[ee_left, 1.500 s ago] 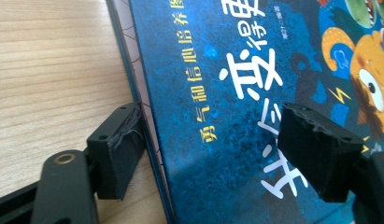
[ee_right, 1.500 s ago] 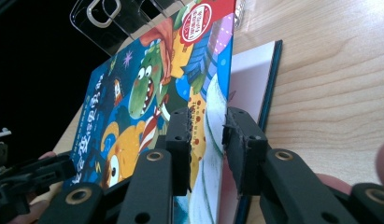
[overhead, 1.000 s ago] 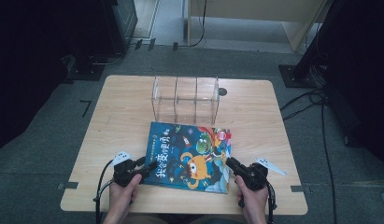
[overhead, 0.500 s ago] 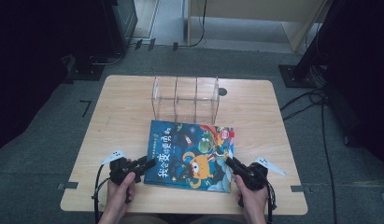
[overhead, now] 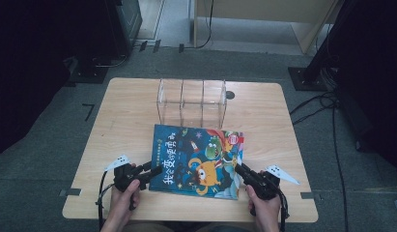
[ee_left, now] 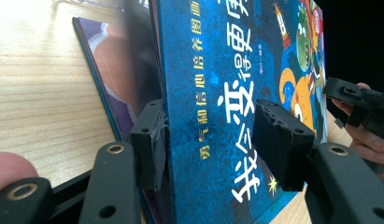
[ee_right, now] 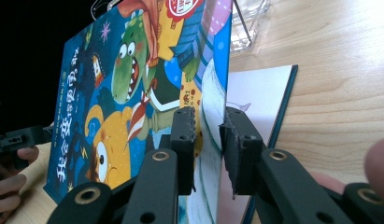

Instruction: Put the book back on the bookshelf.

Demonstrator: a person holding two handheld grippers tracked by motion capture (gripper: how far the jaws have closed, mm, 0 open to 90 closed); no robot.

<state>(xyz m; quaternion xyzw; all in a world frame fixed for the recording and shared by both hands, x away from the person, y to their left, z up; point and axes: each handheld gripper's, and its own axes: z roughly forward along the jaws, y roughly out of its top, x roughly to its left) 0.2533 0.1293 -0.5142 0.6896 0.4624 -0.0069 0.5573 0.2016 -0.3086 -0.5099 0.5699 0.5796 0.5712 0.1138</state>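
A picture book with a blue monster cover lies near the table's front edge. My left gripper is at its left edge. In the left gripper view the left gripper stands open, one pad against the spine side and the other over the book's cover, which is raised off the page below. My right gripper is at the lower right corner. In the right gripper view the right gripper is shut on the book's cover and a few pages, lifted above a white page.
A clear acrylic rack with three slots stands just behind the book. Bare wooden table spreads to both sides. Cables and a black stand base lie on the floor to the right.
My left gripper has moved right from beside the book onto its left edge. The right gripper has stayed at the lower right corner.
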